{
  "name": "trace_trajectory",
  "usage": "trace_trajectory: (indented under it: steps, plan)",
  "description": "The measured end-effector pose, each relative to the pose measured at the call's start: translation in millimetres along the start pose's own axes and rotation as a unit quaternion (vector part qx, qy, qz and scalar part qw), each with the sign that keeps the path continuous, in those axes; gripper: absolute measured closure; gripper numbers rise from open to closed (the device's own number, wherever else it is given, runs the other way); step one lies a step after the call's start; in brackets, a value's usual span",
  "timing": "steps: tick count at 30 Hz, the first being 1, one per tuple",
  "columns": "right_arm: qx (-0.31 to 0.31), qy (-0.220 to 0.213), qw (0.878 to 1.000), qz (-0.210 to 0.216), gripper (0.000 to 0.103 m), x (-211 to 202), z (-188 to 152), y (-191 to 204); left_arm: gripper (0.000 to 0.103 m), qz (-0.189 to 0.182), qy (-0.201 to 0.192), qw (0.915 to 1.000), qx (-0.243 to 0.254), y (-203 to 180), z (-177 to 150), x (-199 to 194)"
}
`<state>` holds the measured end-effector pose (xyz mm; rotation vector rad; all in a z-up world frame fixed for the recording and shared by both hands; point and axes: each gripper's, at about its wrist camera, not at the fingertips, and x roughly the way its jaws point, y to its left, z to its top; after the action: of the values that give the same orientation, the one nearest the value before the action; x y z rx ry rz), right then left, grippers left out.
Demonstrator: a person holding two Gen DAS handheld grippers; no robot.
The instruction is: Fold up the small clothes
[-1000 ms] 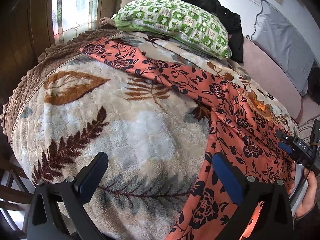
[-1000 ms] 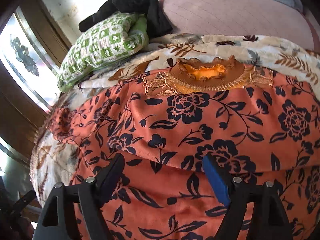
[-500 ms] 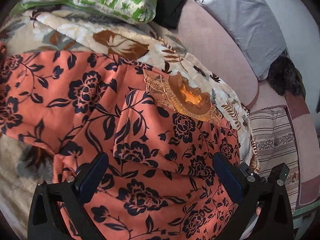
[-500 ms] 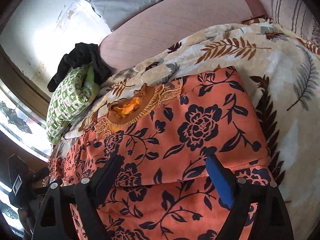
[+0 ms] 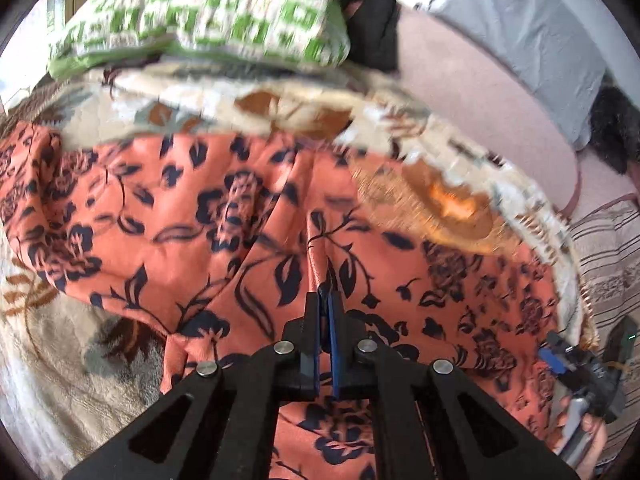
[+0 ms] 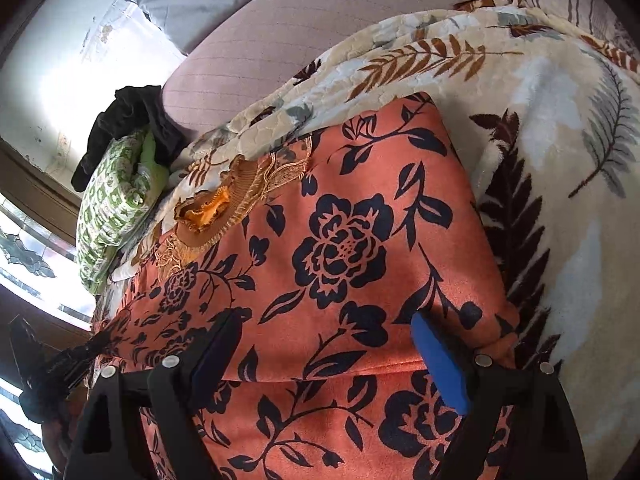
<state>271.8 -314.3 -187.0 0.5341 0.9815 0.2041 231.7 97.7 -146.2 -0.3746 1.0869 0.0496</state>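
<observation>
Left gripper (image 5: 325,300) jaws have just been closed, pinching a raised fold of the orange flowered garment (image 5: 224,240). Right gripper (image 6: 326,344) is held wide open over the garment, nothing gripped. No writing is legible. The garment is spread on the leaf-patterned blanket (image 6: 560,208), collar (image 6: 224,204) toward the green pillow (image 6: 112,208); bare blanket is seen along its right edge.

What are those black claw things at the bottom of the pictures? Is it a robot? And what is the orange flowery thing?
No robot. A person holds a grabbing tool in each hand, and a camera on each tool takes one picture. The orange flowery garment lies on a leafy blanket on a bed, near a green pillow. The left tool has just snapped shut, pinching a ridge of the garment. The right tool is open above the cloth, holding nothing.
</observation>
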Motion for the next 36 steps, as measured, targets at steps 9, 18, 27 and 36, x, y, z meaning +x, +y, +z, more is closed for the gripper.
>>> trace_trajectory:
  steps: [9, 18, 27, 36]
  plan:
    - [0.004, 0.006, 1.000, -0.023, 0.003, 10, 22, 6, 0.055, -0.056, -0.045, 0.9963, -0.047, 49, -5, -46]
    - [-0.028, -0.033, 0.999, -0.006, 0.003, -51, -20, 17, 0.029, -0.077, -0.172, 0.9087, -0.373, 305, 9, -96]
    - [0.011, -0.031, 0.999, -0.020, 0.003, -89, -81, 2, 0.030, -0.041, -0.189, 0.8812, -0.431, 390, 63, -53]
    - [0.014, -0.028, 0.999, -0.042, 0.003, -96, -92, -3, 0.099, 0.078, -0.141, 0.9185, -0.361, 375, 101, -51]
